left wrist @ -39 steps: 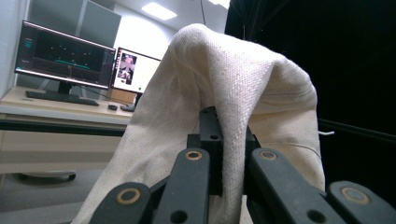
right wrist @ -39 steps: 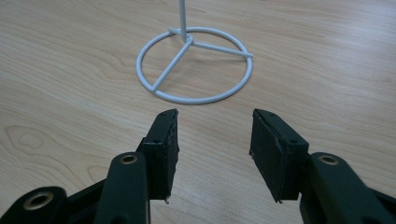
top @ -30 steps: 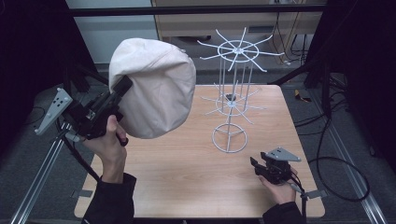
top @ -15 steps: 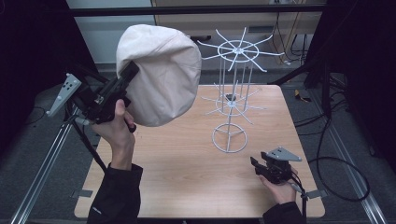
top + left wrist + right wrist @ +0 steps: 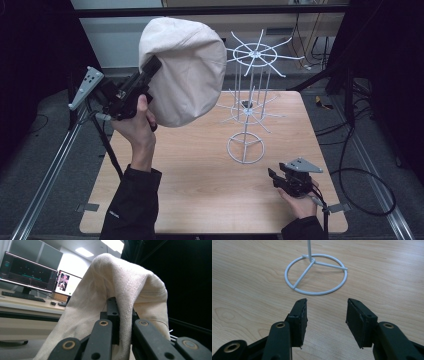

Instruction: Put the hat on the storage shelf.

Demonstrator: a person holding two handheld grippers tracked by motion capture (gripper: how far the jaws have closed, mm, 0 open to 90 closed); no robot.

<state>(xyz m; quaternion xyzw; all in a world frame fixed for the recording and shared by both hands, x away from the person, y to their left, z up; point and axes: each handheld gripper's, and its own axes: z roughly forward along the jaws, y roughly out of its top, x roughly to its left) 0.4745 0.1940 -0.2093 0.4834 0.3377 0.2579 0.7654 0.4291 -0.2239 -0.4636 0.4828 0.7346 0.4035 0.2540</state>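
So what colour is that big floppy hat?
The soft cloth hat is cream, clearest in the high view.

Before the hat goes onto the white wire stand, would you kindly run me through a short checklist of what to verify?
1. Left tongs shut on the hat: ok, cloth is pinched between the jaws in the left gripper view.
2. Hat lifted off the table: ok.
3. Wire stand upright, its ring base flat on the wood: ok.
4. Top spokes of the stand bare: ok.
5. Right tongs open, holding nothing, short of the base: ok.
6. Hat's opening facing the spokes: cannot tell.
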